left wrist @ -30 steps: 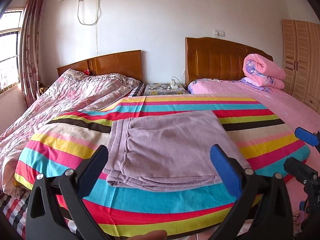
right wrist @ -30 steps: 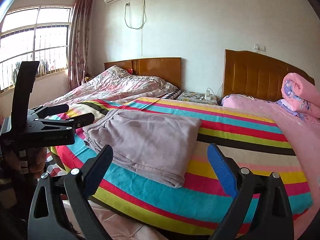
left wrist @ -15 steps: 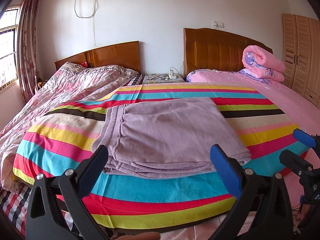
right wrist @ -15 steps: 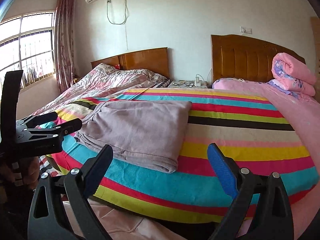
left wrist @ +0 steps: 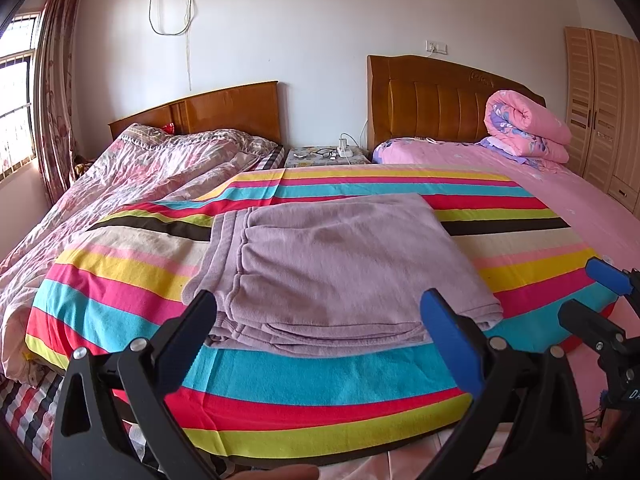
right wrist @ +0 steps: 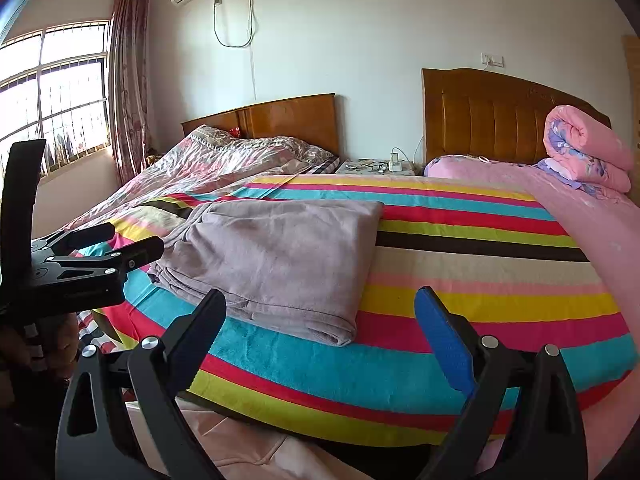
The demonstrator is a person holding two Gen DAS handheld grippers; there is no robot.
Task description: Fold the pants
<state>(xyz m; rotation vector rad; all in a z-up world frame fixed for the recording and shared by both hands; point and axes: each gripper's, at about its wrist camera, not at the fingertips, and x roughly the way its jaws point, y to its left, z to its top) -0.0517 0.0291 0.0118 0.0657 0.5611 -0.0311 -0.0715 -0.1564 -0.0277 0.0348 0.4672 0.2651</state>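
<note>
While we hover: both tools empty
Bed (left wrist: 280,380): we see its striped blanket bearing the pants
Pants (left wrist: 340,272): folded stack, straight ahead of left tool, long axis left-right
Left tool (left wrist: 318,322): fingers wide, nearer, level
Right tool (right wrist: 320,322): fingers wide, pants ahead-left

Pants (left wrist: 340,264) plain mauve; sheet (left wrist: 312,384) striped cyan, red, yellow, pink, cream, brown; quilt (left wrist: 140,176) pink floral; roll (left wrist: 524,128) pink, purple flowers; headboards (left wrist: 440,100) orange-brown.
</note>
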